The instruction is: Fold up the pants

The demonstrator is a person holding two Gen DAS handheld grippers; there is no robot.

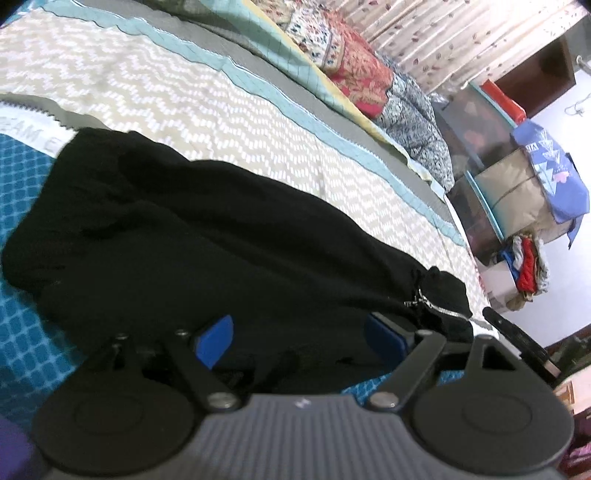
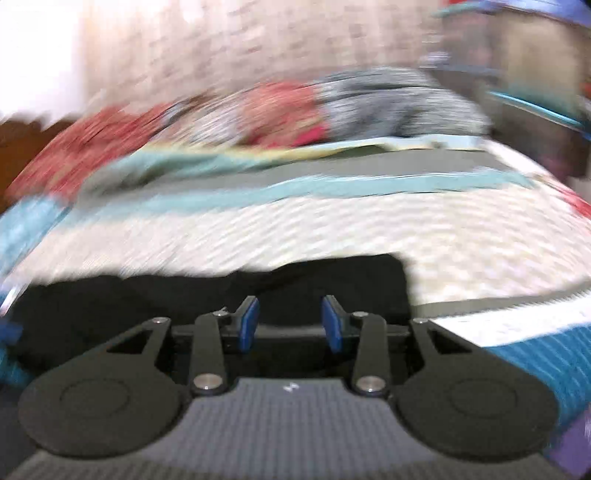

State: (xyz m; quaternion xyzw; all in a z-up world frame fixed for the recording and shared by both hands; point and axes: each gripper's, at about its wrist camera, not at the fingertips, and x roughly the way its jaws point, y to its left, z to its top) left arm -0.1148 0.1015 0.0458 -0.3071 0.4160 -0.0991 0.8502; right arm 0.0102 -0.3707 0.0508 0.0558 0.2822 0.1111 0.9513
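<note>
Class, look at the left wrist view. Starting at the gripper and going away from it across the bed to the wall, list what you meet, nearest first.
Left gripper → black pants with a metal zipper → cream zigzag-patterned bedspread → teal and grey border stripes → floral red and blue quilt → leaf-print curtain.

Left wrist view: close, tilted, looking down across the bed (image 1: 221, 122) toward 2 o'clock. Right wrist view: blurred, level. Shared: black pants (image 1: 207, 240).

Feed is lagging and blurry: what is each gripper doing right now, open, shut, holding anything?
Left gripper: open wide, over the black pants, gripping nothing.
Right gripper: open, pads apart, nothing pinched; pants just ahead.
</note>
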